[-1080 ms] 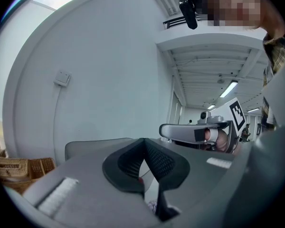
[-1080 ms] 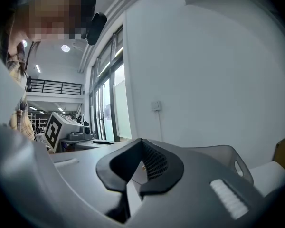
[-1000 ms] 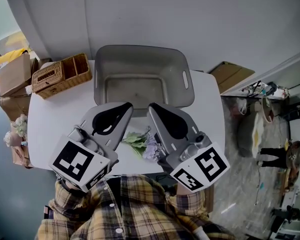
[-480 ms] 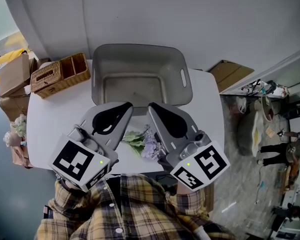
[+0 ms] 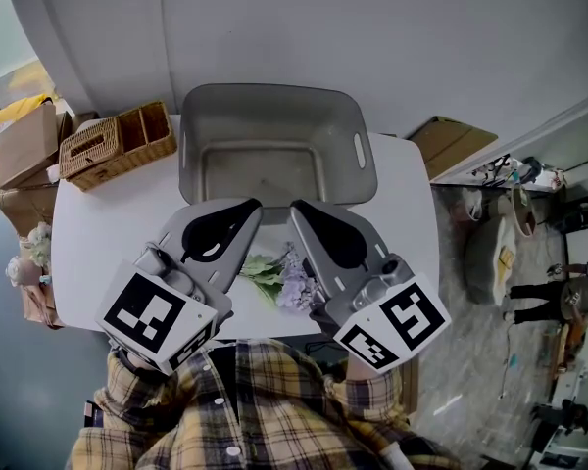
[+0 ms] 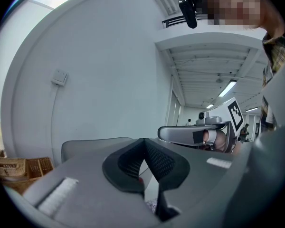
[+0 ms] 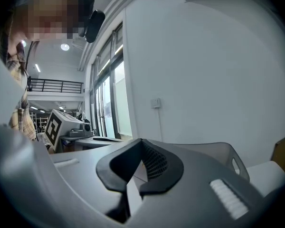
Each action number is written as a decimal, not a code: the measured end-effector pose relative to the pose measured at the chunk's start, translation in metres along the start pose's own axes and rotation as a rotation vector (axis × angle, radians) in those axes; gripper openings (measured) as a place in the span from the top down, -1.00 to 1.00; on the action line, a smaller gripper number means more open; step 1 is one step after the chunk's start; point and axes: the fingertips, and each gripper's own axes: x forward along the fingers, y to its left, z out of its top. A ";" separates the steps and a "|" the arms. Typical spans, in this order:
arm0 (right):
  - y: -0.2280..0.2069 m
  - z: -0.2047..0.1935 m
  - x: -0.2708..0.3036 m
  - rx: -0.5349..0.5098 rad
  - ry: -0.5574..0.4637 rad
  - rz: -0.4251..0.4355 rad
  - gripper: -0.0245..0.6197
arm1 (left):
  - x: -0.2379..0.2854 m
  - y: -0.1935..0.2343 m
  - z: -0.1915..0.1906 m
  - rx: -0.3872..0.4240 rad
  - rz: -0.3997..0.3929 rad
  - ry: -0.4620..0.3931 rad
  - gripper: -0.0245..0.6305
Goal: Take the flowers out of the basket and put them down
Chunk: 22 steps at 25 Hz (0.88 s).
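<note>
closest to me: the person's plaid shirt (image 5: 237, 404), w/ both claws held out just in front of the chest, marker cubes nearest the body, noses pointing across the table (image 5: 103, 233) roughly level.

flowers (image 5: 279, 280), a small bunch w/ green leaves and pale lilac heads, lie flat on the white tabletop in the gap btwn the two claw bodies. can't tell if either body brushes them, but no jaw is on them. they're on the near side of the grey basket (image 5: 190, 155), outside it.

left gripper (image 5: 248, 210): jaws together, tips meeting, nothing btwn the pads. the left gripper view has only the closed black pads w/ the basket rim behind. right gripper (image 5: 301, 210): same story, pinched fully closed and empty, nose just short of the basket's near wall.

beyond that the basket interior looks bare as far as i can see, so imo the put-down is done, or near enough.

to finish well: lift both claws straight up before drawing back, so no body or sleeve drags over the petals and shoves the bunch off the near edge. worth a quick look into the basket corners for a stray stem. if one's there, open wide, take it low on the stalk, not by the head.

further off, left: a wicker organiser (image 5: 118, 145) on the far table corner, then plain wall.
</note>
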 end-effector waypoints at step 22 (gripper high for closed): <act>-0.003 -0.007 0.004 0.010 0.016 -0.018 0.91 | 0.001 0.006 -0.002 -0.001 -0.005 0.004 0.89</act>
